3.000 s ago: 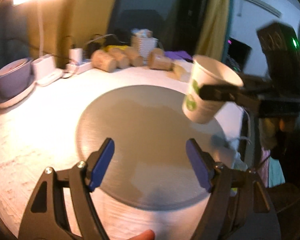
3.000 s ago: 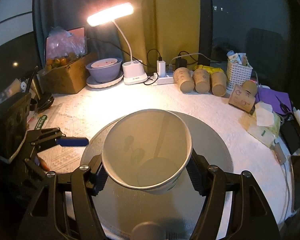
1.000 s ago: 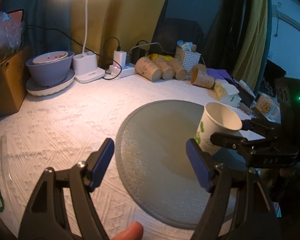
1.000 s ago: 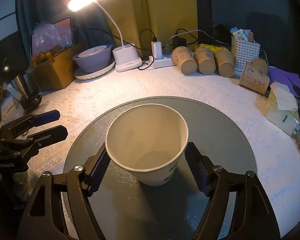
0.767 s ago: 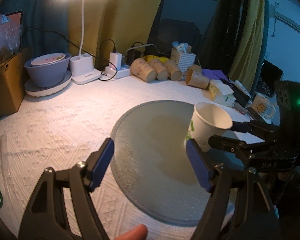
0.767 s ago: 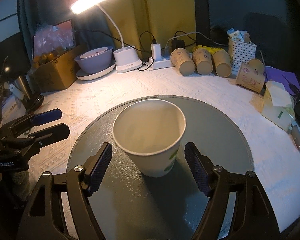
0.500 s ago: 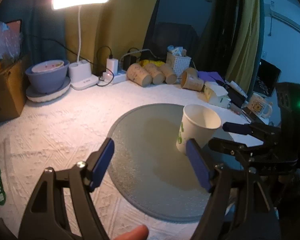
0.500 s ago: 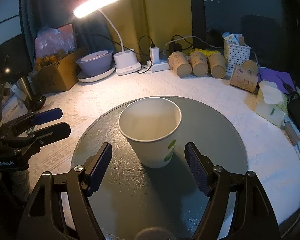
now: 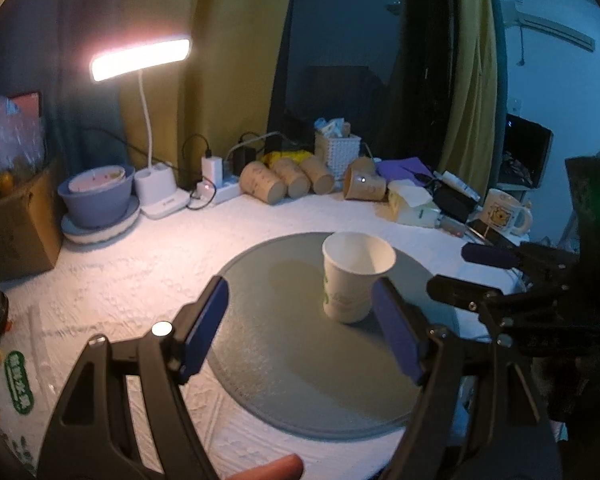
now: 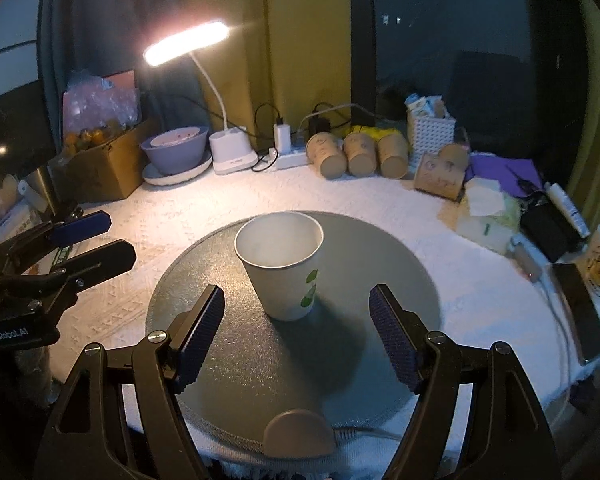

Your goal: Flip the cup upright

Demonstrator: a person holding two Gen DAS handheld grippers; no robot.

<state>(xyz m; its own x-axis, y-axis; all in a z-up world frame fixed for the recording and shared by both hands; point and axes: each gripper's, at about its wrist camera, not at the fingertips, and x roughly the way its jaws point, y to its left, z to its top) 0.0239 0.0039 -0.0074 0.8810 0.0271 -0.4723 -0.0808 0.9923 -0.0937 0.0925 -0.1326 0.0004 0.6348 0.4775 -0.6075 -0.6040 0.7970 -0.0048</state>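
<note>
A white paper cup [image 10: 284, 268] with green marks stands upright, mouth up, on the round grey mat [image 10: 228, 360]. It also shows in the left wrist view [image 9: 354, 280], on the mat [image 9: 292, 360]. My right gripper [image 10: 296, 336] is open and empty, its blue pads well apart and drawn back from the cup. It appears at the right of the left wrist view [image 9: 476, 272]. My left gripper [image 9: 304, 328] is open and empty, back from the cup. It shows at the left of the right wrist view [image 10: 96, 236].
A lit desk lamp [image 10: 232, 152], a purple bowl [image 10: 176, 152], a power strip [image 10: 288, 158], several brown paper cups on their sides [image 10: 356, 156], a white basket [image 10: 430, 132] and a cardboard box [image 10: 100, 164] line the back. A phone [image 10: 580, 308] and mug [image 9: 504, 212] lie at the right.
My right gripper set the cup down upright on the mat, opened, and pulled back from it. Both grippers have drawn away and up from the table.
</note>
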